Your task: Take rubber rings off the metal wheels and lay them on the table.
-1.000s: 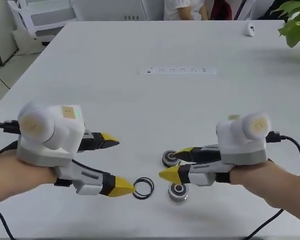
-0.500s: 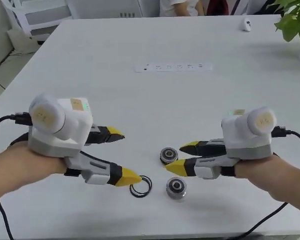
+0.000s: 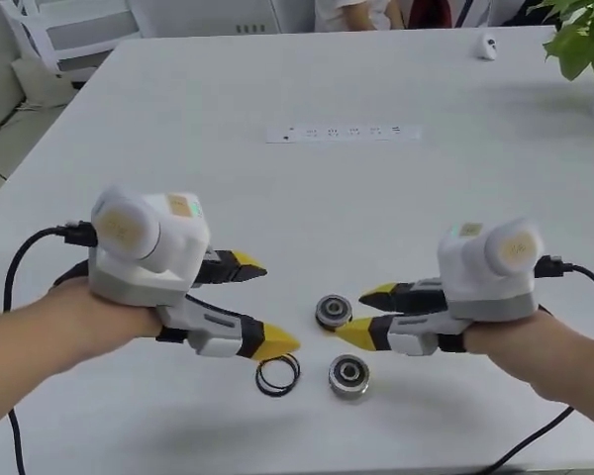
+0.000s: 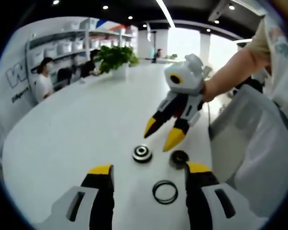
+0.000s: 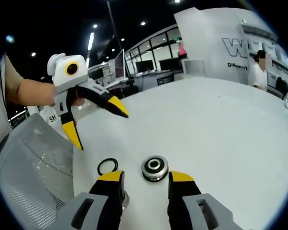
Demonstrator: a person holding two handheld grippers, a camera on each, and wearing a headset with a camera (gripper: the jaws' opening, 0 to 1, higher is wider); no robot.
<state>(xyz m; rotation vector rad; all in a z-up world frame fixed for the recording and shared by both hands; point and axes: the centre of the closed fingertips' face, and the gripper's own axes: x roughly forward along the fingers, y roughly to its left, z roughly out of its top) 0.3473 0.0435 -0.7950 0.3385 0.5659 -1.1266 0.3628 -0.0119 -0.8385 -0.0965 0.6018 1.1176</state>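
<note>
Two metal wheels lie on the white table: one (image 3: 334, 310) between the grippers, the other (image 3: 348, 376) nearer me. Black rubber rings (image 3: 277, 374) lie flat just left of the near wheel. My left gripper (image 3: 265, 303) is open and empty, its lower tip hovering above the rings. In the left gripper view the rings (image 4: 164, 191) sit between my jaws, with both wheels (image 4: 142, 154) (image 4: 179, 158) beyond. My right gripper (image 3: 364, 314) is open and empty, its tips just right of the far wheel. The right gripper view shows that wheel (image 5: 154, 167) right ahead of the jaws and the rings (image 5: 107, 166) to its left.
A white power strip (image 3: 345, 132) lies mid-table. A small white object (image 3: 488, 47) and a green plant (image 3: 579, 45) are at the far right. Cables trail from both grippers toward the near table edge. People sit at the far side.
My left gripper has moved right and a little up, so its lower tip now hangs over the rings. The right gripper, wheels and rings have stayed about where they were.
</note>
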